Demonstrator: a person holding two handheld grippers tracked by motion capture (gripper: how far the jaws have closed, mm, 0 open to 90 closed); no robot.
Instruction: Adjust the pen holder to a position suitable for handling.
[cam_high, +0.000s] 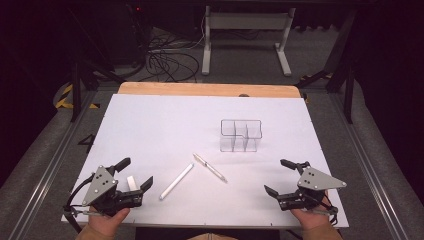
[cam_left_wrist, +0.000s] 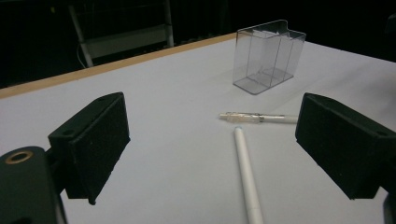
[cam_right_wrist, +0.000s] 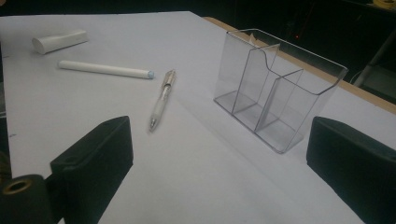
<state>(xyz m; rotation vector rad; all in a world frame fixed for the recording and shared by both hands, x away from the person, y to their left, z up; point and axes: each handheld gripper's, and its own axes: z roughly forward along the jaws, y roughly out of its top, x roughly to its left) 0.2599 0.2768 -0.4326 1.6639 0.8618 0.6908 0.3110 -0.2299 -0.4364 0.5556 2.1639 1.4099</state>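
Resting at the near left corner of the white table sheet (cam_high: 150, 115), the left gripper (cam_high: 134, 175) is holding its jaws spread wide with nothing gripped between them. A short white cylindrical cap-like piece (cam_high: 131, 182) is lying on the sheet within that gap in the high view, though whether either jaw is touching it cannot be told. Just to its right a long white plastic marker pen (cam_high: 176, 181) is lying slantwise, and beside the pen's far end a slim translucent ballpoint pen (cam_high: 210, 167) is lying at an opposing angle, the two tips close but apart. Farther back a clear plastic desk organiser with several compartments (cam_high: 241, 135) is standing upright and empty. At the near right corner the right gripper (cam_high: 284, 176) is sitting likewise wide open, gripping nothing, well apart from both pens.
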